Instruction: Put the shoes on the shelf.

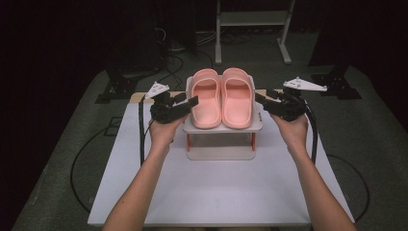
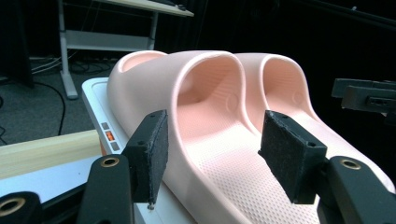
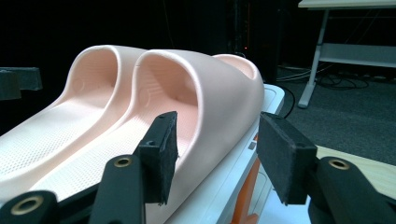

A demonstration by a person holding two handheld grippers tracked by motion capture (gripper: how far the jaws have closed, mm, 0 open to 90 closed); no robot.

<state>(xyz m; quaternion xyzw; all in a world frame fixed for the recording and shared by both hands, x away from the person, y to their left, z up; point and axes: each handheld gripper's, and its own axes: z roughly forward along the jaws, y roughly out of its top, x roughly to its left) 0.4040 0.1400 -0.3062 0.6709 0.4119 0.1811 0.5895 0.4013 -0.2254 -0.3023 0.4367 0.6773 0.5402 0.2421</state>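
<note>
1. In the high view, two pink slippers, the left slipper [image 1: 206, 97] and the right slipper [image 1: 236, 96], lay side by side on a small white rack [image 1: 222, 127], which stood on the white tabletop [image 1: 211, 192]. The left gripper [image 1: 188, 103] was just beside the outer edge of the left slipper, and the right gripper [image 1: 262, 99] was just beside the right slipper.
2. In the left gripper view, the jaws stood fairly wide, one on each side of the outer wall of the left slipper [image 2: 187, 116]; the pads did not press on it.
3. In the right gripper view, the jaws were also fairly wide around the outer wall of the right slipper [image 3: 219, 100], without pressing it.
</note>
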